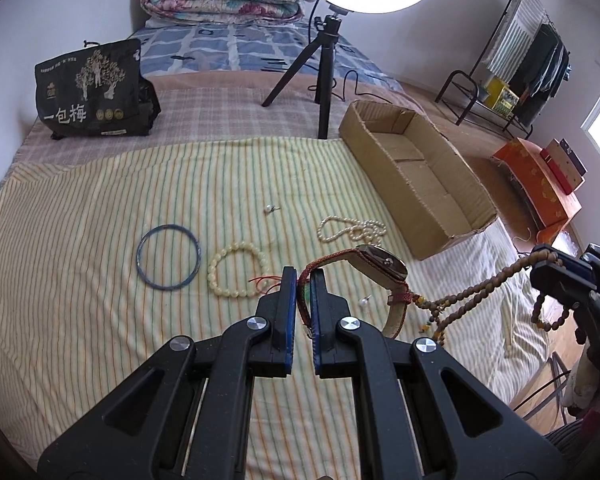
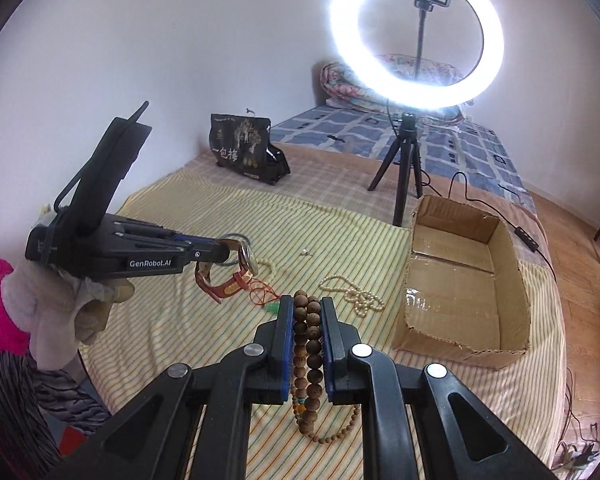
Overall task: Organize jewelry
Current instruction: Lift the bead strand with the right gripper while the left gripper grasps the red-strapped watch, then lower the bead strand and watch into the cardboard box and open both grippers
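— Where's the jewelry?
— The left gripper (image 1: pixel 304 280) pinches a wristwatch (image 1: pixel 380 268) strap; the right gripper (image 2: pixel 306 312) clamps a wooden bead string (image 2: pixel 312 344), both above the striped sheet (image 1: pixel 100 320).
— Around them?
— A blue bangle (image 1: pixel 168 258), cream bracelet (image 1: pixel 238 270) and pearl necklace (image 1: pixel 352 230) lie near the open cardboard box (image 1: pixel 420 184); a tripod (image 1: pixel 324 80) stands behind it.

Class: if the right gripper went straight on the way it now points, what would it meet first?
Probably the striped cloth, near the pearl necklace; the right gripper is shut on wooden beads. Depth is unclear.
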A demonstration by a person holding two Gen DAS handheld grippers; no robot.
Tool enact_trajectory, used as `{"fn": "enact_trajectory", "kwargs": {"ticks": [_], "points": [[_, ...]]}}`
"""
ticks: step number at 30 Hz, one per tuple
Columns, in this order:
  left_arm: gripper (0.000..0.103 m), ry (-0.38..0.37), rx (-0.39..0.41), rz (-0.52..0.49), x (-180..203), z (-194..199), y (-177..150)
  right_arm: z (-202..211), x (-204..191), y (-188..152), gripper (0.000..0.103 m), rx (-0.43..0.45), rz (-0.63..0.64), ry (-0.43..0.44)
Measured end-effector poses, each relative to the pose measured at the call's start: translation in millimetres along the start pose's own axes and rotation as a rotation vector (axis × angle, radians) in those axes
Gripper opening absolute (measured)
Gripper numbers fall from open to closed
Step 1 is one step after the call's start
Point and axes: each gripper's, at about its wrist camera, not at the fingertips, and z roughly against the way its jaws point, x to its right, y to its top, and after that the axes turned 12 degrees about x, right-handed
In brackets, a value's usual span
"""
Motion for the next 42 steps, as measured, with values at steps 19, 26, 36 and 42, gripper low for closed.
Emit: {"fn": "enact_trajectory", "kwargs": {"ticks": [19, 26, 36, 42], "points": [[0.004, -0.047, 0.063, -0.013, 34.6, 4.6, 27.4, 64.8, 34.5, 97.3, 0.010, 0.144, -0.011, -0.046], [0.004, -0.060, 0.072, -0.046, 48.5, 4.9, 35.0, 76.9, 42.4, 136.4, 0.010, 0.183, 0.038, -0.091], [0.004, -0.102, 0.072, -0.071, 70.9, -5.3, 49.9, 59.9, 75.7, 168.5, 0.010, 0.183, 0.060, -0.173], [0.004, -0.120, 0.047, -0.075, 86.2, -31.5, 57.3, 39.4, 105.4, 173.6, 0.010, 0.181, 0.049, -0.241]]}}
